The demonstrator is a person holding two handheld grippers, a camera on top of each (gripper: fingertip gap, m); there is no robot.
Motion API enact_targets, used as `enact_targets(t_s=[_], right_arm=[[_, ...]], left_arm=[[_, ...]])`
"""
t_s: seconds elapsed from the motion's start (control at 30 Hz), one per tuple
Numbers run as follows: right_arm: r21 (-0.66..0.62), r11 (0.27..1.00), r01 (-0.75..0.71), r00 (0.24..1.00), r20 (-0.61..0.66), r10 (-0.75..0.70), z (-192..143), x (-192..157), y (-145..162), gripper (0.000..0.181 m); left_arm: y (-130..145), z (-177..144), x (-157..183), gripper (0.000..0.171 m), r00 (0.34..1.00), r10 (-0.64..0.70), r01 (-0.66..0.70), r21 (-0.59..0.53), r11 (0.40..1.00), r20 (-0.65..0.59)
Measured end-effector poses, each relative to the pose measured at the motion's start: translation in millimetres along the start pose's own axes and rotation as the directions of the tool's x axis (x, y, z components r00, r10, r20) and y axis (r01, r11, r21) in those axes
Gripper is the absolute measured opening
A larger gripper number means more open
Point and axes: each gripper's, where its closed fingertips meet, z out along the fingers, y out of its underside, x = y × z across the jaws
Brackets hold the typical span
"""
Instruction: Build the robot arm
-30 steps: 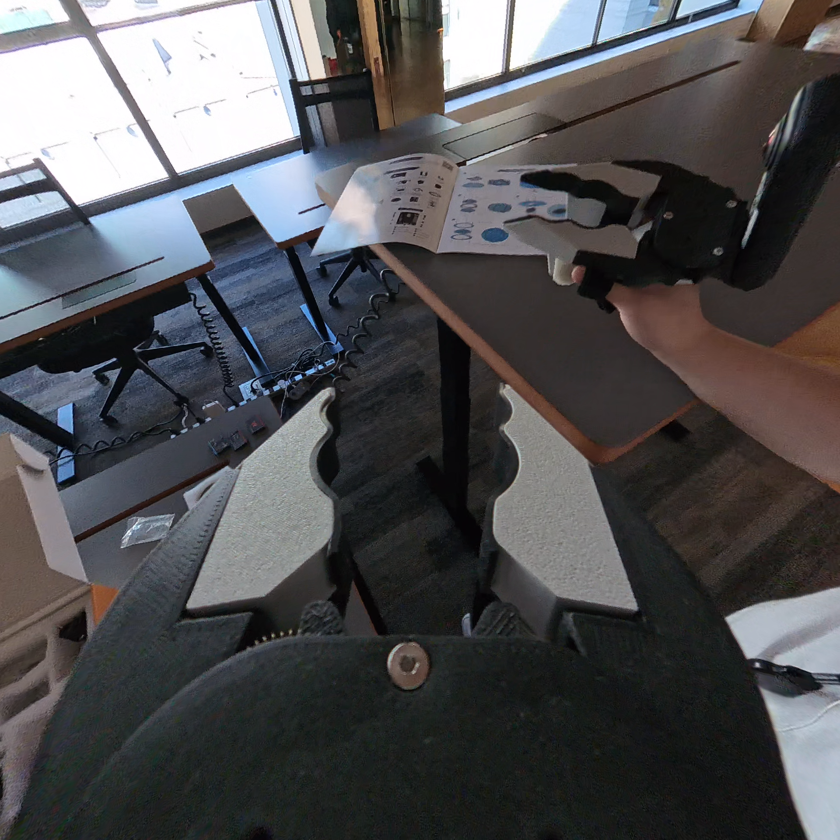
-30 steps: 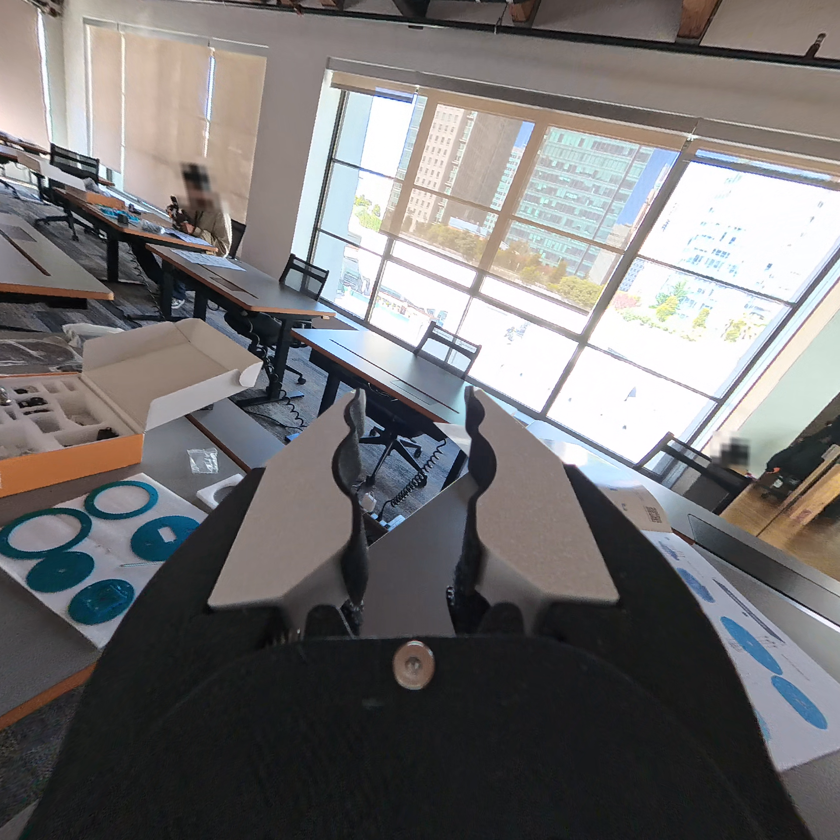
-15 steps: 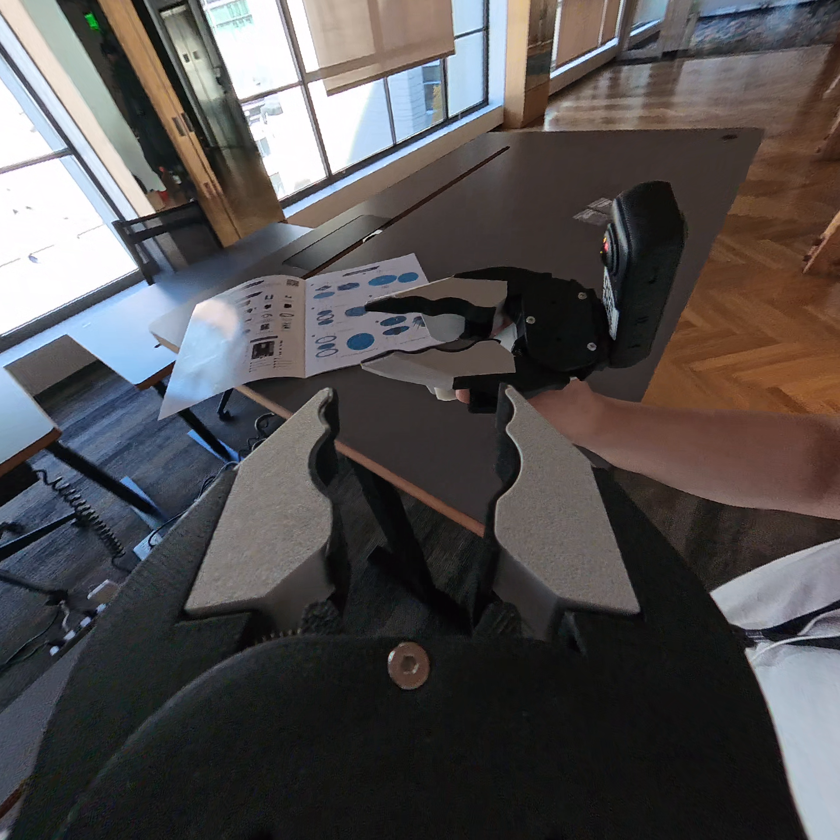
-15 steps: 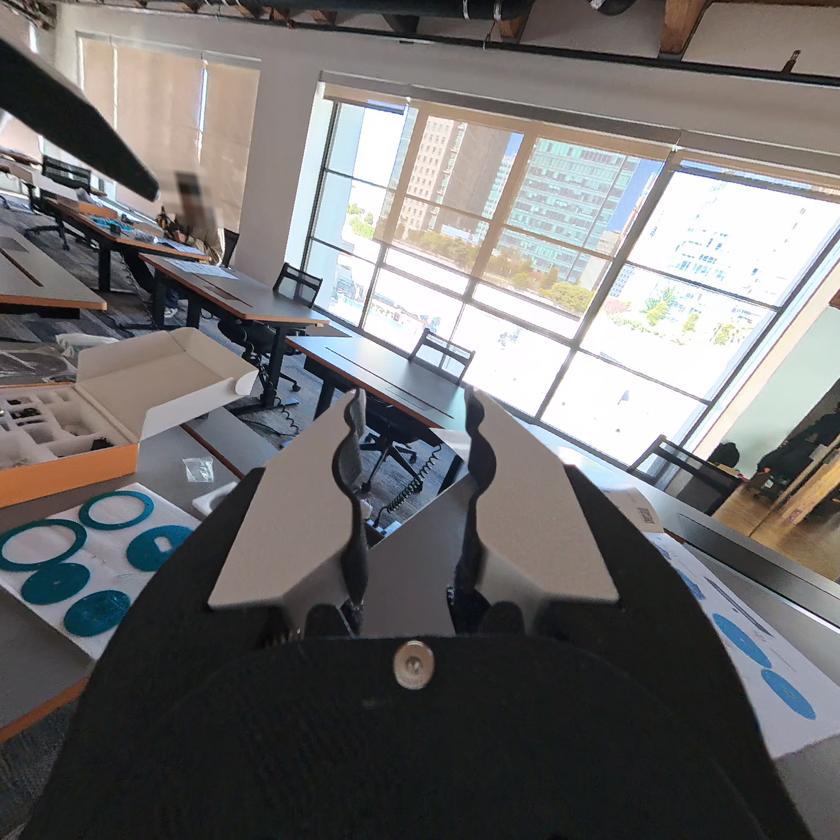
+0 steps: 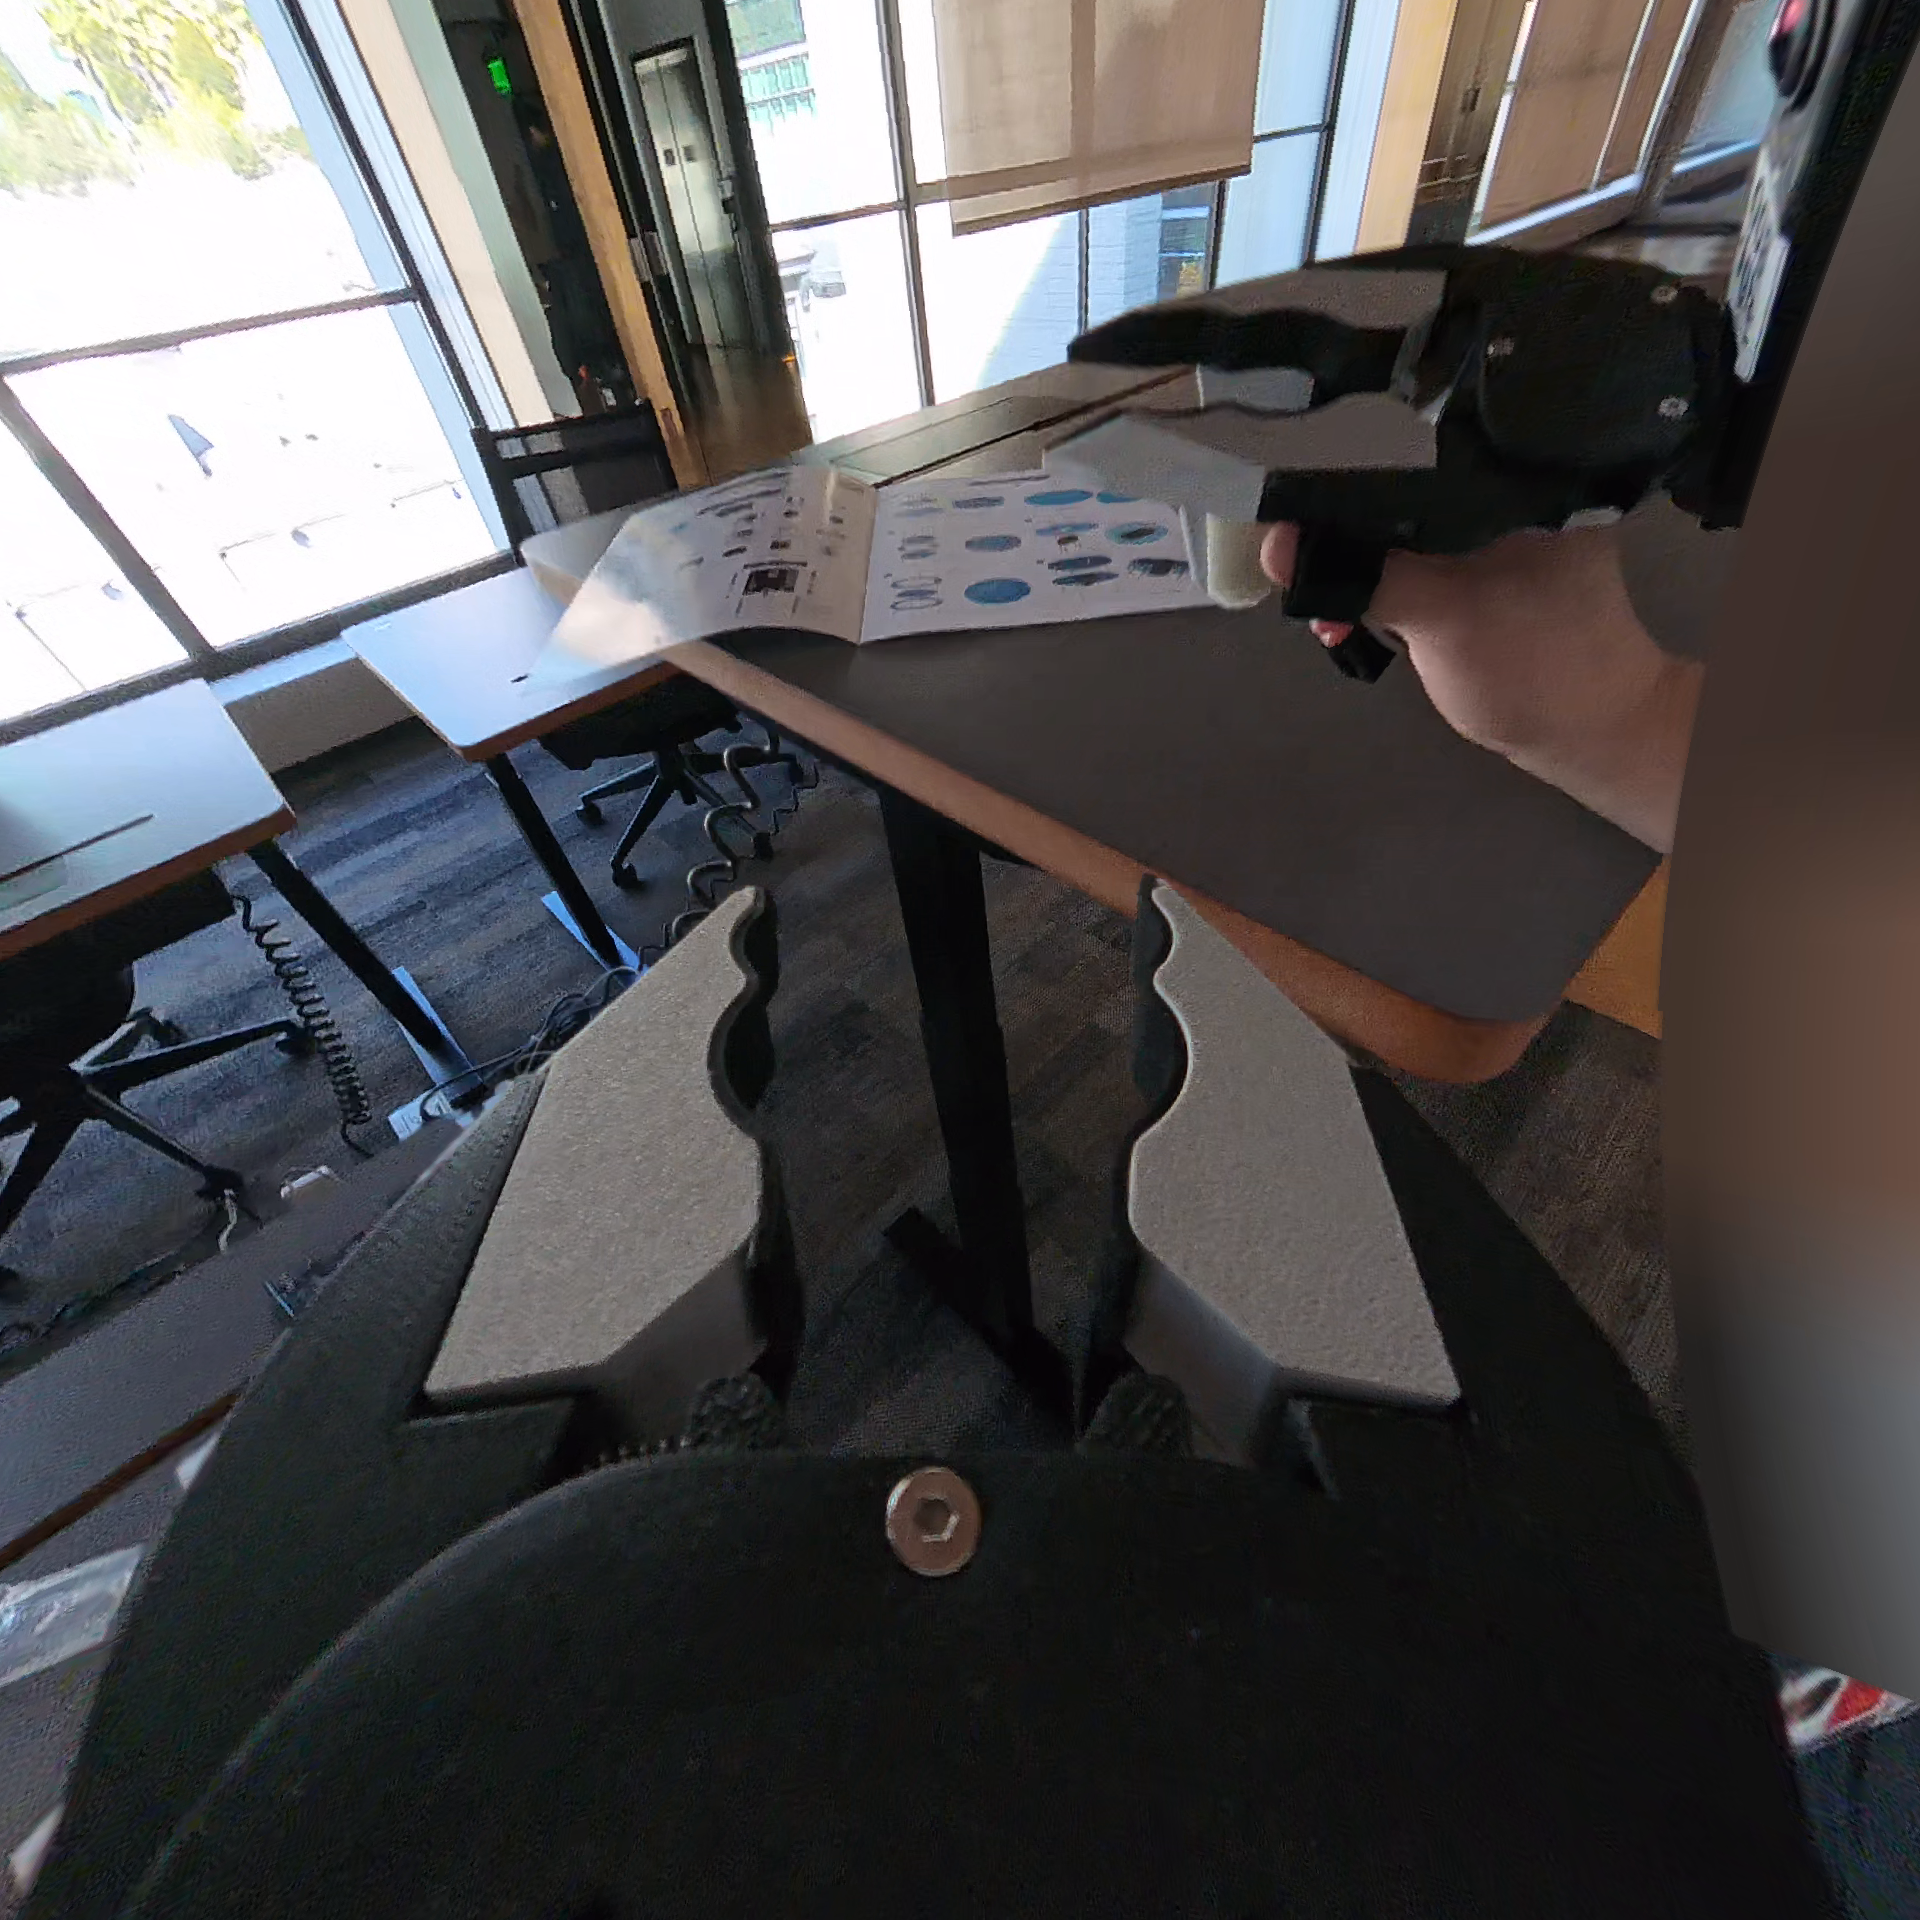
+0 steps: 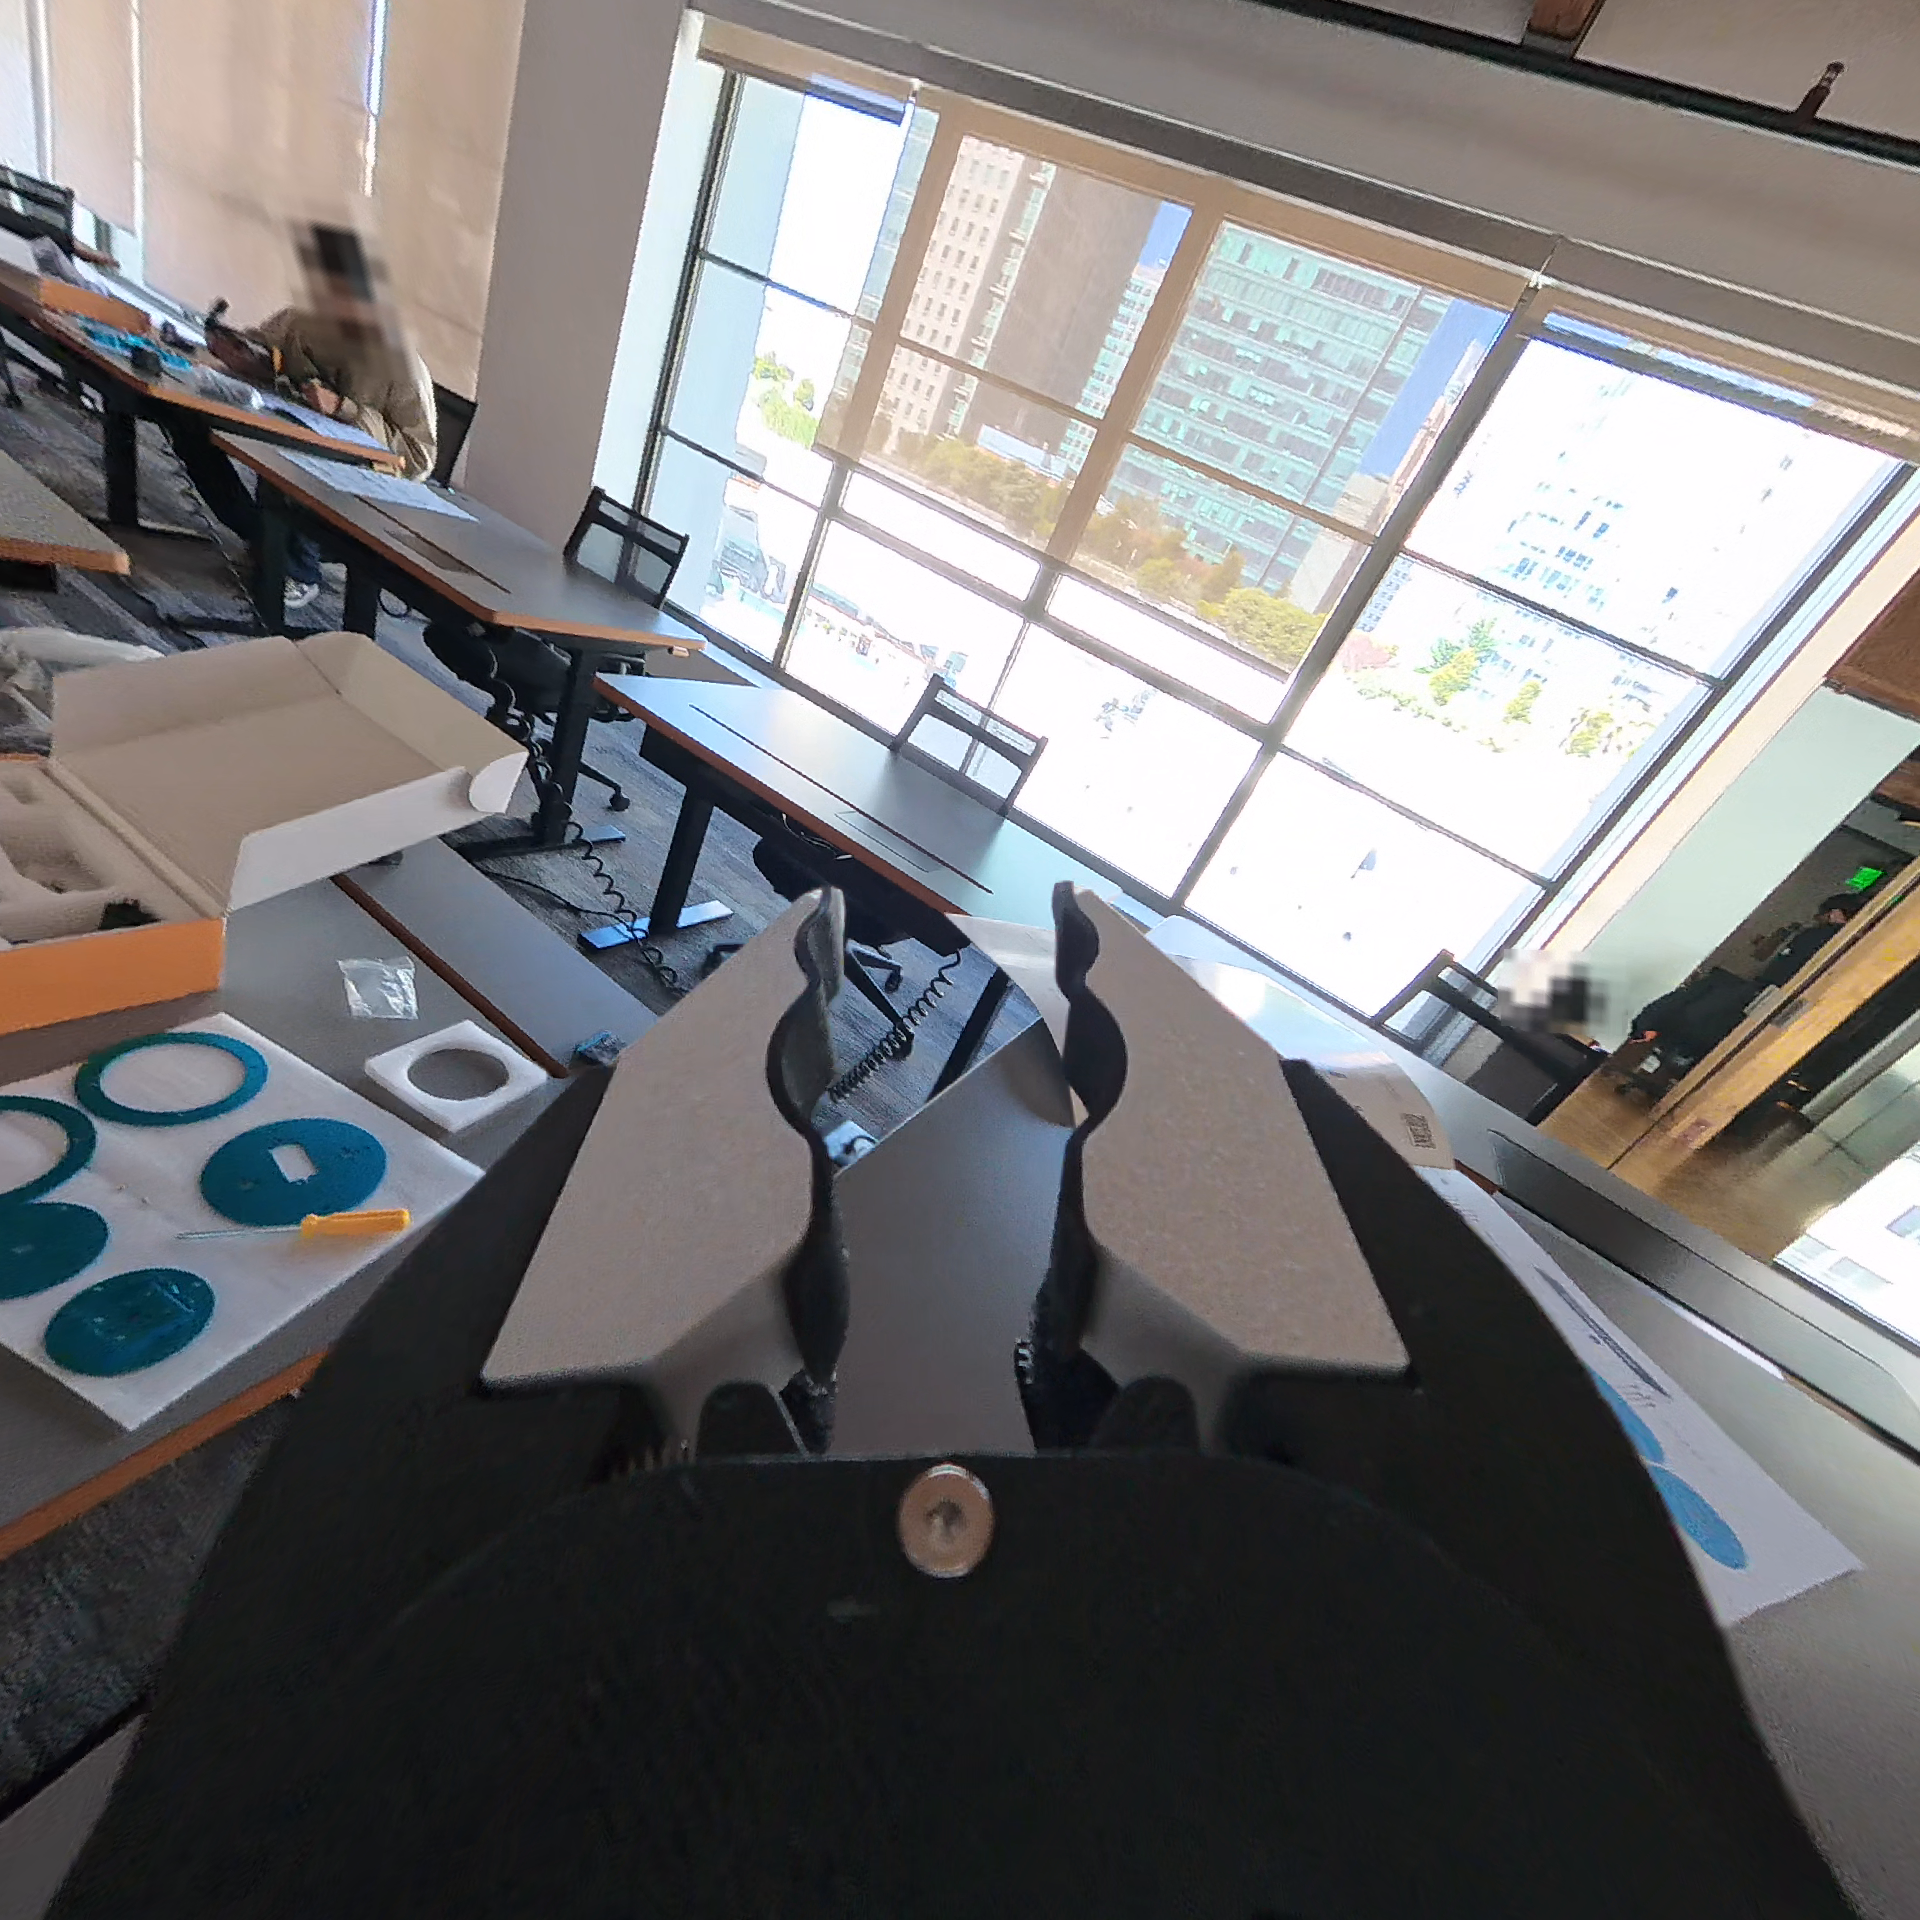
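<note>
The fingers (image 5: 644, 1122) of our left gripper (image 5: 951, 997) stood well apart with nothing between them, and through the gap we saw only carpet and the black leg of the desk (image 5: 1195, 769); those of our right gripper (image 6: 940, 1023) were also parted, by a narrower gap, and likewise empty. We held the left gripper out over the floor, off the desk's near edge and below its top, pointing toward the leg, so it touched nothing. In the left wrist view the right gripper (image 5: 1164, 400) hung in the air above the desk's right part, its jaws aimed toward the windows, gripped from below by a hand (image 5: 1496, 665) whose wrist ran off to the right behind a blurred patch. An open instruction sheet (image 5: 873, 551) with blue diagrams lay flat toward the desk's far left corner, one leaf jutting past the edge; we judged it was spread so that it could be read while working. From the right wrist view a second desk (image 6: 312, 977) to the left carried a white foam sheet (image 6: 260, 1288) near its near edge, with teal rings and discs (image 6: 291, 1169) laid out separately on it, probably to keep each part in plain sight, and an orange-handled screwdriver (image 6: 312, 1226) beside them. A square white foam frame (image 6: 457, 1075) sat by that desk's right edge, a small clear bag (image 6: 379, 987) behind it, and an open orange box (image 6: 114, 971) with its white lid thrown back toward the far left. A person (image 6: 353, 364) sat at a distant desk.
</note>
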Motion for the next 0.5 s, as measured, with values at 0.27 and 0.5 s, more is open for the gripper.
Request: enact_targets(t_s=[0.27, 0.5], right_arm=[[0.029, 0.999, -0.029, 0.999, -0.032, 0.030, -6.6, 8.0, -8.5, 0.040], [0.023, 1.000, 0.022, 0.998, -0.065, -0.020, -15.0, 9.2, -16.9, 0.041]], left_arm=[[52.5, -18.0, 8.1, 0.067, 0.993, -0.118, 0.115, -0.136, 0.984, -0.013], [86.1, -20.8, -2.1, 0.070, 1.000, 0.019, -0.020, -0.166, 0.986, -0.007]])
